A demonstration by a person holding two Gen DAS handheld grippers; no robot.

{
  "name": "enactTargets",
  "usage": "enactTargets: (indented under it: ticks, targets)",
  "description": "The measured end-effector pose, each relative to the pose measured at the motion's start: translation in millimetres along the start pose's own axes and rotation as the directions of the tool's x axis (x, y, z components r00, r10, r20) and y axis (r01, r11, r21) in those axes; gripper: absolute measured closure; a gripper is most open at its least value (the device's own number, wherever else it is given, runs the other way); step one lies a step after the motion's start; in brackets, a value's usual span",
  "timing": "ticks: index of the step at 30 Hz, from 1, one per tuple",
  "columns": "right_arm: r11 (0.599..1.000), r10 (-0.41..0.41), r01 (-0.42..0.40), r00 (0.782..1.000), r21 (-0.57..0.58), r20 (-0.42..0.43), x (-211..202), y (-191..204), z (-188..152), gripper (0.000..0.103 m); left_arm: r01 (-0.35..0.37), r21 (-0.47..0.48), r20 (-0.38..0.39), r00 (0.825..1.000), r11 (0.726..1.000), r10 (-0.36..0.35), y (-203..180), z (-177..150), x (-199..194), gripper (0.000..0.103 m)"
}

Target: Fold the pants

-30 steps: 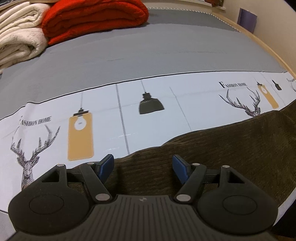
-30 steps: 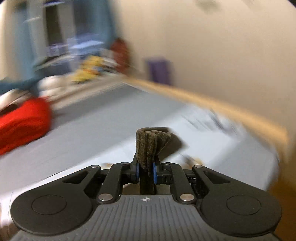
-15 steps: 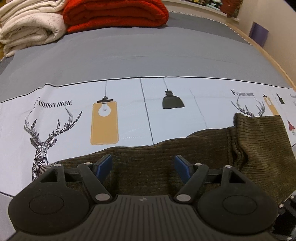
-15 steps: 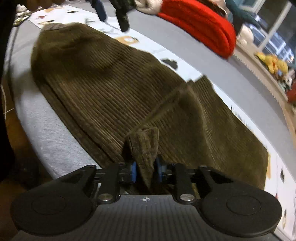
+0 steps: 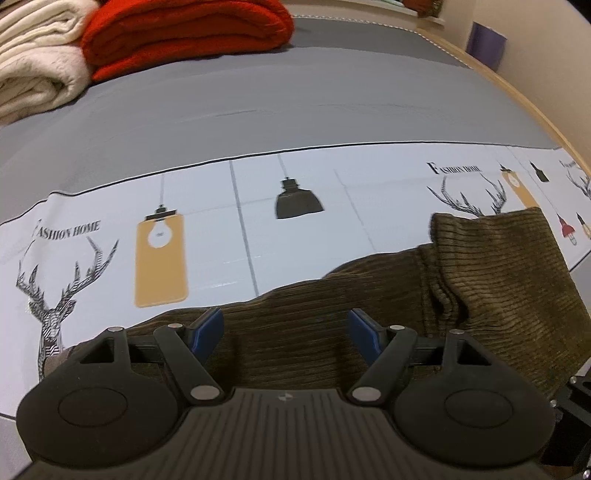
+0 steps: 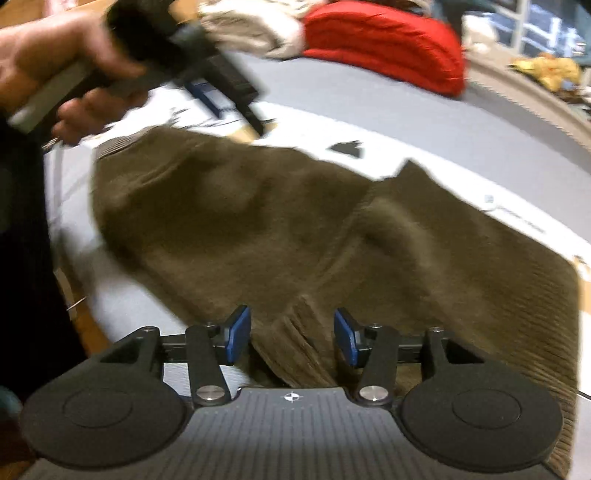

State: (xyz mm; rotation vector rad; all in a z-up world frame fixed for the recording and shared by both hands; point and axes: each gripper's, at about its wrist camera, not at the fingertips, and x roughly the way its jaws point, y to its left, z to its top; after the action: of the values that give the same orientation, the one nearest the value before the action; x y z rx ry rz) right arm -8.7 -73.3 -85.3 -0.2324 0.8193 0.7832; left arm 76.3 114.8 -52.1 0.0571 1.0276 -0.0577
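While unclamped, pants between tools

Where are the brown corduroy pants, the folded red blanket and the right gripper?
Brown corduroy pants [image 6: 258, 221]: right wrist view, upper panel.
Folded red blanket [image 5: 184, 33]: left wrist view, top fold.
Right gripper [image 6: 291, 334]: right wrist view, between its fingers.

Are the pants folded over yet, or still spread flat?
Folded over: one part of the pants lies doubled on the rest, its ribbed cuff between the right gripper's opening jaws.

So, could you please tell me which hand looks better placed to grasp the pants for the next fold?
Probably the right: its tongs, which have just been opening, straddle a raised fold of the pants. The left tongs hover open above flat cloth.
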Motion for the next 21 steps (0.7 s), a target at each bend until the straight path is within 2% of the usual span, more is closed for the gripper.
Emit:
enactTargets:
  ticks: [3, 6, 7, 8, 9, 11, 12, 13, 16, 18, 20, 21]
  targets:
    - [0.999, -0.032, 0.032, 0.999, 0.003, 0.008, 0, -1, 3, 0.051, -0.001, 0.016, -0.003, 1.0, 1.0, 0.001, -7, 1, 2, 0.024]
    - [0.993, -0.116, 0.116, 0.993, 0.004, -0.033, 9, -7, 1, 0.05, 0.0, 0.023, -0.005, 1.0, 1.0, 0.001, -11, 2, 5, 0.024]
    - [0.993, -0.115, 0.115, 0.993, 0.01, -0.037, 11, -9, 1, 0.045, -0.001, 0.024, -0.006, 1.0, 1.0, 0.001, -13, 3, 6, 0.024]
    - [0.994, -0.112, 0.112, 0.993, 0.012, -0.037, 11, -10, 1, 0.045, -0.001, 0.025, -0.007, 1.0, 1.0, 0.001, -14, 3, 7, 0.024]
    - [0.994, -0.109, 0.109, 0.994, 0.009, -0.034, 13, -9, 1, 0.047, 0.001, 0.027, -0.008, 1.0, 1.0, -0.001, -16, 3, 8, 0.024]
    - [0.998, -0.059, 0.059, 0.998, 0.015, -0.035, 9, -9, 0, 0.065, 0.005, 0.031, -0.009, 1.0, 1.0, -0.005, -20, 4, 10, 0.024]
    - [0.999, -0.024, 0.025, 0.999, 0.023, -0.035, 8, -9, 1, 0.081, 0.009, 0.035, -0.008, 1.0, 0.999, -0.009, -22, 5, 11, 0.024]
    - [1.0, -0.022, 0.023, 0.999, 0.017, -0.023, 6, -8, 1, 0.089, 0.012, 0.035, -0.007, 1.0, 0.999, -0.012, -25, 5, 12, 0.024]
    - [1.0, 0.008, -0.008, 0.999, -0.011, 0.031, -10, -6, 2, 0.093, 0.05, 0.029, 0.013, 0.999, 0.998, -0.05, -34, 9, 11, 0.024]
    - [0.999, 0.05, -0.049, 0.997, -0.019, 0.061, -22, -8, 0, 0.094, 0.107, 0.006, 0.031, 0.994, 0.994, -0.107, -38, 13, 11, 0.025]
    - [0.997, 0.068, -0.066, 0.997, -0.035, 0.03, -25, -9, -8, 0.094, 0.185, -0.028, 0.037, 0.982, 0.982, -0.184, -42, 17, 13, 0.028]
    - [0.996, 0.069, -0.07, 0.997, -0.049, -0.016, -21, -9, -15, 0.094, 0.216, -0.039, 0.037, 0.976, 0.976, -0.214, -45, 18, 15, 0.034]
